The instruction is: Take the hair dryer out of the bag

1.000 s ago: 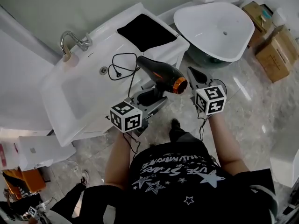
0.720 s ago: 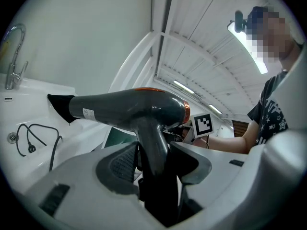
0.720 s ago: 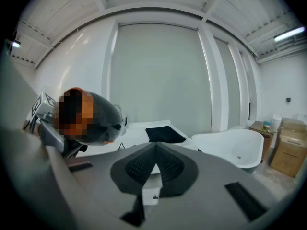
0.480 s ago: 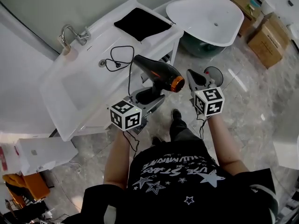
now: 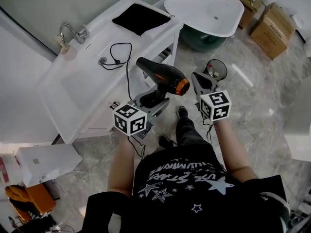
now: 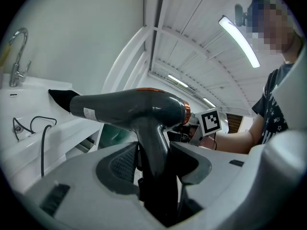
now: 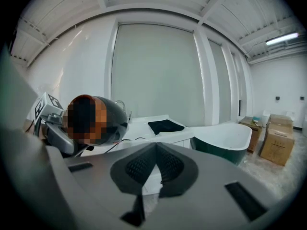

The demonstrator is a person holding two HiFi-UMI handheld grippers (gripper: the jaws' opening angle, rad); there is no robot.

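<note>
Black hair dryer (image 5: 163,75), handle clamped between the left gripper's (image 6: 153,164) fingers (image 6: 117,166), barrel above them, just off the white sink counter's (image 5: 73,84) front edge; cord (image 5: 119,57) on that counter; flat black bag (image 5: 141,18) at its far end; right gripper (image 7: 156,166) beside the dryer, jaws pressed together, empty

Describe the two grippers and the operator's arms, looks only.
The left gripper and right gripper match: light grey moulded bodies, dark textured pads inside the jaws, and a white cube with black square markers at the rear. A thin black cable trails from each. The arms are bare below a black T-shirt printed with white stars.
</note>
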